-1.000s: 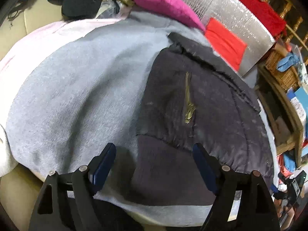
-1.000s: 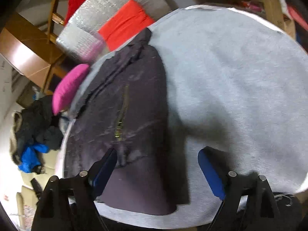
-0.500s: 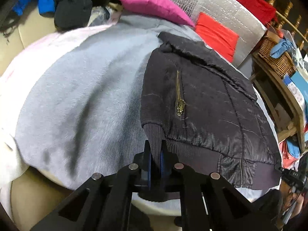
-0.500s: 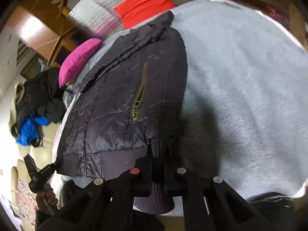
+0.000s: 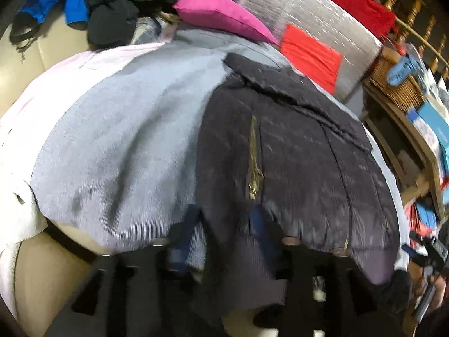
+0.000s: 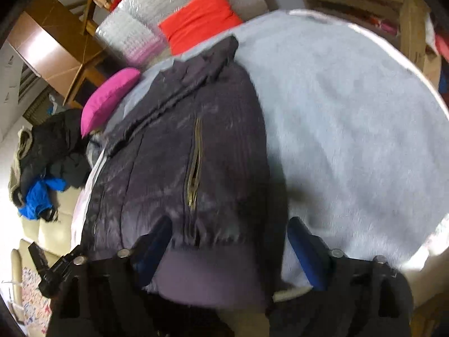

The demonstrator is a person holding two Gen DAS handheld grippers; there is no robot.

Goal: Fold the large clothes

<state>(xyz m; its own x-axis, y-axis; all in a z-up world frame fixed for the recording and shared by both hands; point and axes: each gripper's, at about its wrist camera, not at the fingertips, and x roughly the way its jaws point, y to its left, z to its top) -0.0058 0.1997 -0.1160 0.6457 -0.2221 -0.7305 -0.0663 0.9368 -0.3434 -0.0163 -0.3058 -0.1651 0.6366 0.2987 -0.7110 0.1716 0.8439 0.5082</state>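
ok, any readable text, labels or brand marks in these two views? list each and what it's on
None can be read in either view.
Dark jacket: no label or brand mark shows; only a brass zip.
Blue box on the wooden shelf at the right edge: any print is too small and blurred to read.
Patterned floor at bottom left of the right wrist view: coloured marks, too blurred to tell whether they are letters.

Left tongs: jaws parted partway, blue fingers spread. Right tongs: jaws wide apart, blue fingers angled outward.
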